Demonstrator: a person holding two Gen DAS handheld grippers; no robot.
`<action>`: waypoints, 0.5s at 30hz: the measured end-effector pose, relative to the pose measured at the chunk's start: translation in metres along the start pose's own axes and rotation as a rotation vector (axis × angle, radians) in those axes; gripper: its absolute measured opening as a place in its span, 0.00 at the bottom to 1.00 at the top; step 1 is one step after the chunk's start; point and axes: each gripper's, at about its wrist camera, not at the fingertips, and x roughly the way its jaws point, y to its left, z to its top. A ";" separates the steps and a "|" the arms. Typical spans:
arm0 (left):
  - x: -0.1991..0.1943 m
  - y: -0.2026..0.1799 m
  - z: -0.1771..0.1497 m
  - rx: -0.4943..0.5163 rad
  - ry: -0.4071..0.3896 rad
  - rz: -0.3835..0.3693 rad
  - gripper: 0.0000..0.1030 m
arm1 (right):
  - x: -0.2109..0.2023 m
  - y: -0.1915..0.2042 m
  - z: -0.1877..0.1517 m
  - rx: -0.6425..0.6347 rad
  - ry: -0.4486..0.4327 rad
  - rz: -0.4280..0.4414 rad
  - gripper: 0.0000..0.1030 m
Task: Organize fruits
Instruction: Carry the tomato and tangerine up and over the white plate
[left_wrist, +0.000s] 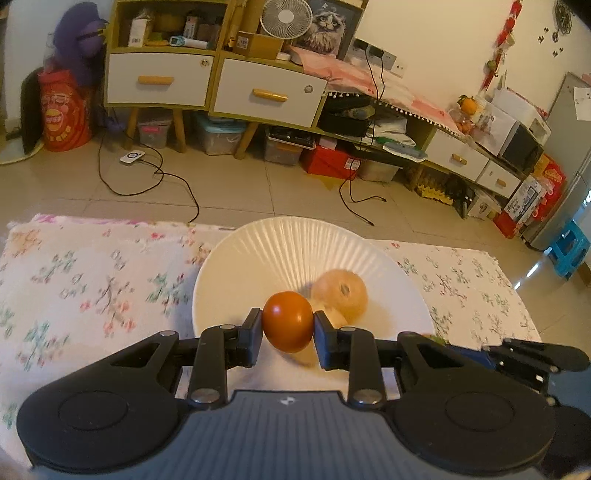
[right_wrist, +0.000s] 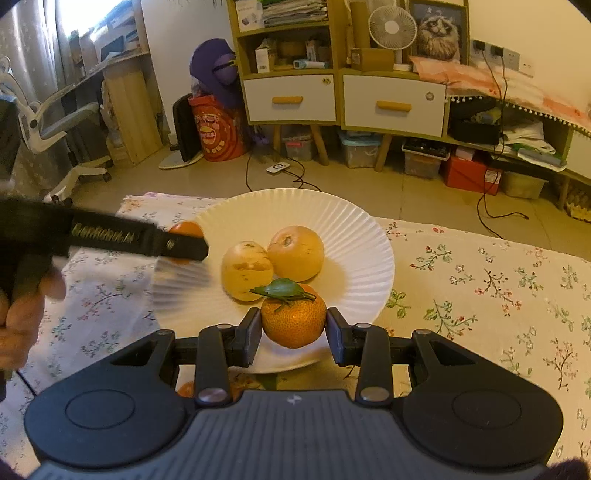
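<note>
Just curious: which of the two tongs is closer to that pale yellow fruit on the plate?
Right, by a narrow margin. The right tongs, holding the leafy orange, sit just in front of the pale yellow fruit. The left tongs, gripping a small red-orange fruit, hover slightly farther off, to its left.

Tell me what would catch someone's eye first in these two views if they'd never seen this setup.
Probably the fruit clamped in each gripper: the left gripper holds a smooth reddish-orange fruit between its jaws over the near-left part of the white ribbed plate, and the right gripper grips a leafy tangerine at the plate's near edge. Next, the two pale yellow fruits lying side by side mid-plate, on the floral tablecloth.
</note>
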 end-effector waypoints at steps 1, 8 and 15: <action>0.003 -0.001 0.001 0.005 0.003 0.003 0.04 | 0.001 0.000 0.001 -0.001 0.001 -0.001 0.33; 0.024 0.003 0.013 -0.001 0.021 0.006 0.04 | 0.011 0.001 0.002 -0.041 0.011 0.006 0.33; 0.040 0.002 0.014 0.002 0.050 0.005 0.04 | 0.025 0.002 0.002 -0.066 0.027 -0.001 0.33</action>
